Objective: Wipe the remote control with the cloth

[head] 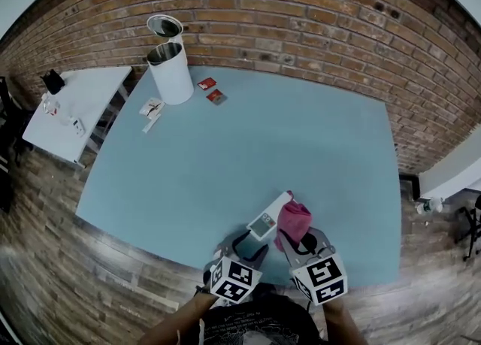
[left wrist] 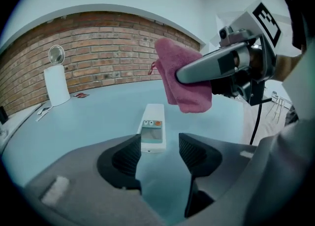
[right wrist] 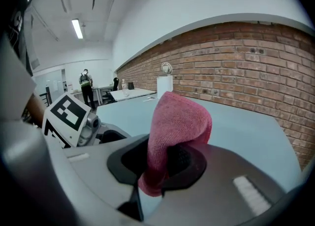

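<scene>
Jaws of the left gripper (left wrist: 160,153) stand apart with nothing pressed between the pads. The remote control (left wrist: 153,129) lies flat on the table just beyond the tips, screen and buttons facing up. Right gripper (right wrist: 165,158) is clenched on the cloth (right wrist: 177,126), a pink towel pinched at its lower fold, with the rest standing up out of the jaws. In the head view both grippers sit at the near edge of the light blue table (head: 225,163), the left gripper (head: 242,244) beside the right gripper (head: 304,244). The remote control (head: 269,219) is angled toward the far right. The cloth (head: 293,219) sits just right of the remote control; contact between them cannot be confirmed. From the left gripper view the cloth (left wrist: 184,80) hangs off the right gripper above the table surface. At the far left corner of the table stands a white bin (head: 170,73) with its lid (head: 164,25) raised. Two small red items (head: 212,89) lie to the right of the bin and some white bits (head: 152,108) to its near left. A white side table (head: 75,110) stands further left, and a brick wall (head: 301,13) runs along the far side.
</scene>
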### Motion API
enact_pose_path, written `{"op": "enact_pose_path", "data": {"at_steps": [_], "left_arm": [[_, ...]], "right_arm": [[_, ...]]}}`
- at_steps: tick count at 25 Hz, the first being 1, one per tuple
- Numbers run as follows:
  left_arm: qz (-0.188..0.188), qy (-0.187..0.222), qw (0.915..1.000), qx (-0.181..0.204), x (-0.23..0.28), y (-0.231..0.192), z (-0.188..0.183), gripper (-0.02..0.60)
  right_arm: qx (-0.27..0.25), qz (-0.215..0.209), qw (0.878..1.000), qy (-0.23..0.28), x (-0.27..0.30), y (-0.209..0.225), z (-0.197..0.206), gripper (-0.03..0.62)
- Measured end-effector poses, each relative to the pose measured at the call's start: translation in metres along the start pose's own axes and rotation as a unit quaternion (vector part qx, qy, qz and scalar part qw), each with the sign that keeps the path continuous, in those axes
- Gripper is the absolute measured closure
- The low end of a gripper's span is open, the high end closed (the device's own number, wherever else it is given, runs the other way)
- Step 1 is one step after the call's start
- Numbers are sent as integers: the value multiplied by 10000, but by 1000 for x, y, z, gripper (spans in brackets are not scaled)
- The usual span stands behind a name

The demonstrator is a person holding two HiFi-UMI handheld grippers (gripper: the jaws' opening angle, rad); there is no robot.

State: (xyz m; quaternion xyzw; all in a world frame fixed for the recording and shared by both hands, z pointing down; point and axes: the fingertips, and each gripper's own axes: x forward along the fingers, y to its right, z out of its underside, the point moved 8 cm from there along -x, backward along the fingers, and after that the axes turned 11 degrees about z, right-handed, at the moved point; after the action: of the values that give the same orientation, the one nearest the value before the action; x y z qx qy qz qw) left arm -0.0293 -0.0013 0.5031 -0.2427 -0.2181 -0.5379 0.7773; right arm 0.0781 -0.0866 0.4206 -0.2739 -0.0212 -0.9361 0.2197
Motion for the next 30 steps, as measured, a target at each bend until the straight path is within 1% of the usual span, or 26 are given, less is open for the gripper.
{"op": "enact_pose_path", "data": {"at_steps": [2, 4, 5, 6, 9, 11, 14, 16, 18, 21, 22, 27, 30], "left_arm": [[-60, -129, 9999, 75, 7, -6, 0, 281], [-79, -231, 9996, 101, 13, -10, 0, 271], [-70, -297, 9995, 101, 17, -12, 0, 230], [-62, -382, 9992, 101, 20, -14, 1, 204], [-84, -671, 9976, 126, 31, -19, 3, 204], [-44, -793, 9968, 127, 35, -21, 2, 207], [122, -889, 9960, 45, 37, -23, 2, 208], [279, -894, 9956, -61, 38, -26, 2, 211], [445, -870, 9952, -65, 38, -29, 3, 220], [685, -913, 9934, 86, 35, -34, 3, 299], [763, -970, 9923, 143, 34, -35, 3, 307], [1227, -1261, 9829, 535, 31, -42, 4, 310], [1476, -1375, 9764, 775, 29, -44, 5, 310]], "right_arm": [[-54, -255, 9997, -28, 7, 7, -3, 526], [-83, -511, 9986, -57, 14, 14, -7, 526], [-77, -642, 9979, -74, 18, 17, -9, 528], [-53, -774, 9969, -91, 22, 20, -11, 526], [96, -1167, 9930, -143, 37, 22, -15, 527], [204, -1411, 9896, -185, 47, 20, -15, 527], [442, -1737, 9834, -285, 61, 16, -12, 528], [646, -1918, 9787, -338, 71, 12, -8, 528], [780, -2084, 9742, -379, 78, 7, -3, 527], [827, -2285, 9690, -454, 86, -2, 5, 528], [833, -2327, 9678, -471, 87, -4, 8, 527], [1068, -2405, 9639, -418, 92, -8, 13, 527], [1204, -2328, 9643, -372, 94, -8, 13, 528]]}}
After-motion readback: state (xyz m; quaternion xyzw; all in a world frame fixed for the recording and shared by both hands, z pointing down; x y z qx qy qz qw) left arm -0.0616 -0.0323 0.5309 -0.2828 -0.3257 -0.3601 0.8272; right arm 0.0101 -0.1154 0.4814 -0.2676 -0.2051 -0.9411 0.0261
